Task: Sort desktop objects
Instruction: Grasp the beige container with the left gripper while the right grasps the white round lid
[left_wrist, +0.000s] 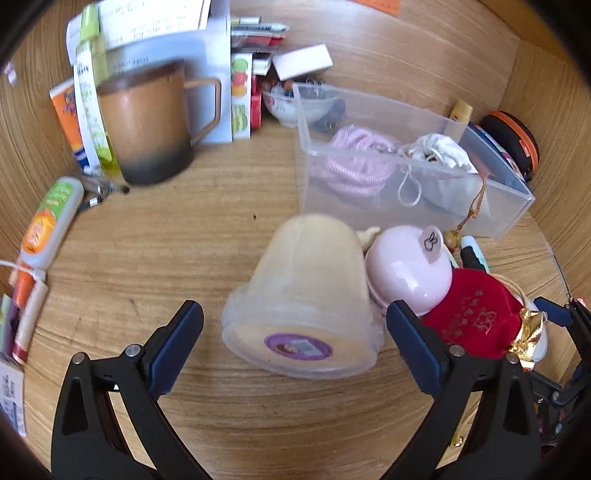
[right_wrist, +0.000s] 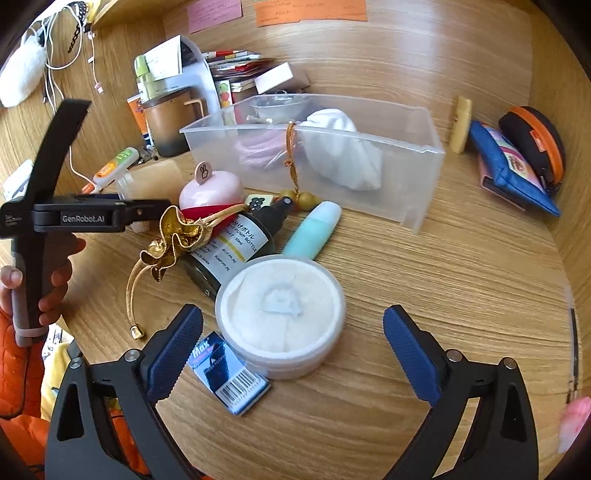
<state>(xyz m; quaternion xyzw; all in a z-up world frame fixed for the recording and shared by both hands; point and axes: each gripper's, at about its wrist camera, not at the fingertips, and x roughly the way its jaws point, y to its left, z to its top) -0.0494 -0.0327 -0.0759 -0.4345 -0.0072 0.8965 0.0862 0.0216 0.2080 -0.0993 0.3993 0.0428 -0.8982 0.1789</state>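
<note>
1. Our left gripper (left_wrist: 295, 332) has its jaws spread wide and holds nothing; the tipped-over cup (left_wrist: 306, 306) lies on the table (left_wrist: 221, 206) between them, likely lined up for a grasp.
2. Our right gripper (right_wrist: 293, 347) is likewise wide open and empty, with the round tub (right_wrist: 280, 314) just ahead, nearer its left jaw.
3. The clear bin (right_wrist: 406, 155) waits beyond both, probably the sorting destination.

I count one clear bin (right_wrist: 369, 155), one brown mug (left_wrist: 147, 129), two round tubs (one tipped (left_wrist: 306, 306), one upright (right_wrist: 280, 317)), one pink case (left_wrist: 406, 266), one dark pump bottle (right_wrist: 236, 243), and two zip pouches (right_wrist: 517, 166).
</note>
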